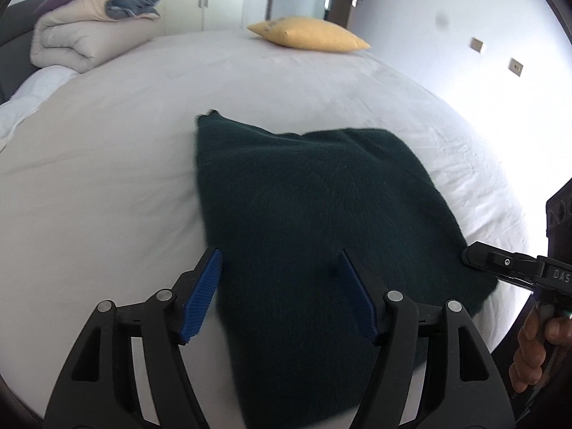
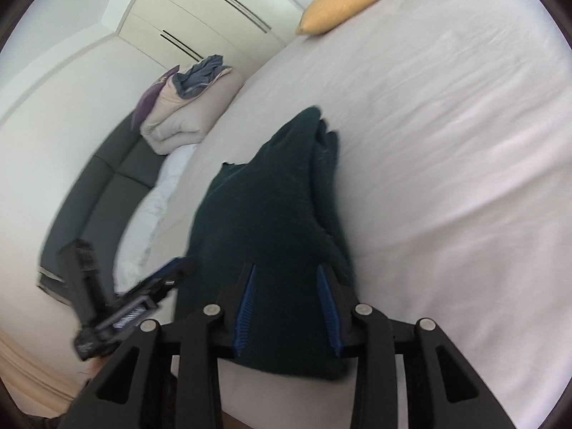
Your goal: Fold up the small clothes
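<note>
We saw the bed (image 1: 107, 164), covered by a pale sheet, filling both views. On it, toward eleven o'clock in the left wrist view, sat a rolled beige duvet (image 1: 75, 41) with a grey-blue cloth (image 1: 132, 1) on top. A yellow pillow (image 1: 307, 35) lay at the far edge near twelve o'clock. The dark green garment (image 1: 311, 214) lay folded on the sheet in the middle of the bed, its near edge toward six o'clock.

Our left hand-held gripper (image 1: 280, 293) hovered over the garment's near left part with its jaws spread wide, the blue pads (image 1: 200, 296) apart and pressing on nothing. The left pad stood over the garment's left edge, the right pad over the cloth.

Our right hand-held gripper (image 2: 287, 307) reached in from three o'clock in the left wrist view, its tip at the garment's right edge. In its own view the jaws stood partly closed with dark cloth bunched between the pads (image 2: 246, 307); we could not tell whether they pinched it. A hand (image 1: 540, 350) held its handle at four o'clock.
</note>
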`<action>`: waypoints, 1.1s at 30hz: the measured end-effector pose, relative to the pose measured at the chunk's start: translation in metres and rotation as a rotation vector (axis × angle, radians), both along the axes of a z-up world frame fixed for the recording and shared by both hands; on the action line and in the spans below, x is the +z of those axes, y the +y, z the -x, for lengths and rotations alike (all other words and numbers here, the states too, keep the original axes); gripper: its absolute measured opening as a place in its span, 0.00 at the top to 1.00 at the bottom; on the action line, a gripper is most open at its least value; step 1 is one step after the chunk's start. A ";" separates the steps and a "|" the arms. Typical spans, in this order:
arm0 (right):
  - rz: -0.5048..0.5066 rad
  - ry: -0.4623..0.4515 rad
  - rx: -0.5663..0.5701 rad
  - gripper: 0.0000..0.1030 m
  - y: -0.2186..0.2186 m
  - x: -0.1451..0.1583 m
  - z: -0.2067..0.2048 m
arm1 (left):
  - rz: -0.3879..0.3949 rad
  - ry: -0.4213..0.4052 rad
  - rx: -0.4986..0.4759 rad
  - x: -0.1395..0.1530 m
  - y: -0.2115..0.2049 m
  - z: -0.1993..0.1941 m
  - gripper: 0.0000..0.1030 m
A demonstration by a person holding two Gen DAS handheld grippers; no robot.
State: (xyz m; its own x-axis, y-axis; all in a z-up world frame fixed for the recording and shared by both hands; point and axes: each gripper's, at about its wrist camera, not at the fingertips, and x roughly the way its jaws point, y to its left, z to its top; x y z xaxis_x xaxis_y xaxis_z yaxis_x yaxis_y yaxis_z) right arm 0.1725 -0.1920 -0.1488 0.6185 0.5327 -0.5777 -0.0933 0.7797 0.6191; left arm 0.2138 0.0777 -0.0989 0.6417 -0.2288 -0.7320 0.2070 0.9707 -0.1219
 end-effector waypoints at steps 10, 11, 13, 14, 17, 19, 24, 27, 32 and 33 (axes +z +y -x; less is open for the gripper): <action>0.323 -0.269 -0.139 0.30 0.015 0.077 0.056 | -0.166 -0.502 0.101 0.086 -0.001 0.124 0.00; 0.337 -0.309 -0.150 0.22 0.018 0.086 0.062 | -0.192 -0.543 0.114 0.095 -0.004 0.132 0.00; 0.368 -0.392 -0.175 0.09 0.023 0.107 0.076 | -0.213 -0.569 0.119 0.108 -0.007 0.142 0.00; 0.385 -0.437 -0.194 0.02 0.026 0.118 0.084 | -0.213 -0.559 0.127 0.114 -0.007 0.144 0.00; 0.427 -0.507 -0.250 0.00 0.028 0.141 0.104 | -0.166 -0.497 0.153 0.126 -0.001 0.147 0.00; 0.475 -0.527 -0.254 0.00 0.032 0.154 0.112 | -0.155 -0.473 0.176 0.130 0.001 0.148 0.00; 0.575 -0.534 -0.258 0.00 0.039 0.169 0.129 | -0.095 -0.331 0.187 0.119 0.006 0.140 0.00; 0.580 -0.456 -0.222 0.00 0.042 0.163 0.127 | -0.073 -0.229 0.190 0.103 0.007 0.131 0.00; 0.565 -0.365 -0.192 0.00 0.049 0.138 0.119 | -0.063 -0.095 0.211 0.069 0.011 0.110 0.00; 0.573 -0.348 -0.190 0.00 0.051 0.131 0.116 | -0.059 -0.079 0.210 0.062 0.012 0.108 0.00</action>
